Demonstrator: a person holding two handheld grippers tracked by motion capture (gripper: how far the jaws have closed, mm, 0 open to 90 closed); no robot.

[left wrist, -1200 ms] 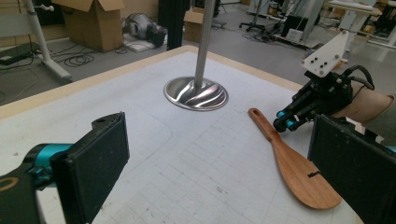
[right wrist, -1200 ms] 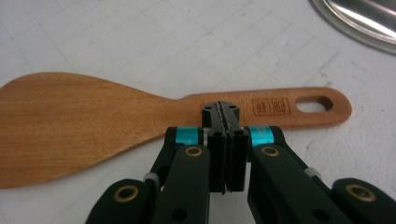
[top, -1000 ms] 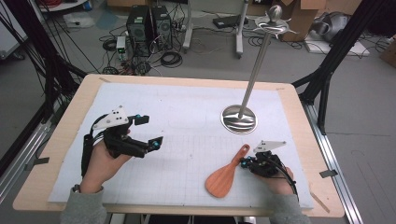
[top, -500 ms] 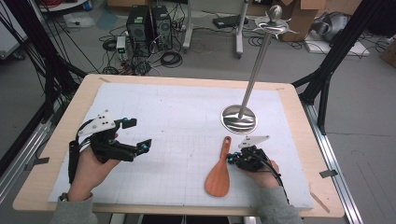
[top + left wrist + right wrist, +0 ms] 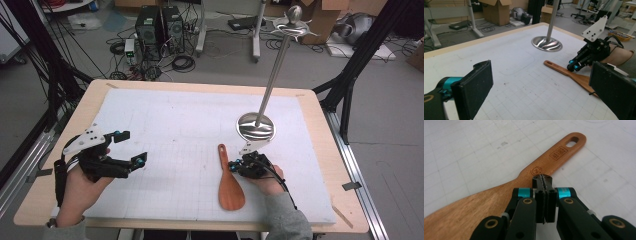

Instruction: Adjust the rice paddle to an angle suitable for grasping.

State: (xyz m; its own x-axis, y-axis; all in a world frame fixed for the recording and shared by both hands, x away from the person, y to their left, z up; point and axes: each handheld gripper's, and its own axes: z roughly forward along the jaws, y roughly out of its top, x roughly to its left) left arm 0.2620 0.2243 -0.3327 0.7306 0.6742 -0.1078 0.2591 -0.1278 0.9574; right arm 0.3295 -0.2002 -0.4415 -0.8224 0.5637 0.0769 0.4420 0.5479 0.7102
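Lying flat on the white mat [image 5: 185, 125], the wooden spatula [image 5: 230, 187] sat toward the near edge of the table [image 5: 320, 120], right of its middle, its handle pointing at the far edge and its broad blade nearest the person. The right gripper [image 5: 235, 165] had its jaws pressed together with nothing between them, their tips touching the spatula's neck from the right side. Just beyond, the round steel base of the metal stand [image 5: 256, 126] rested on the mat. Well apart, near the left edge, the left gripper [image 5: 131, 147] had its jaws spread wide, empty.
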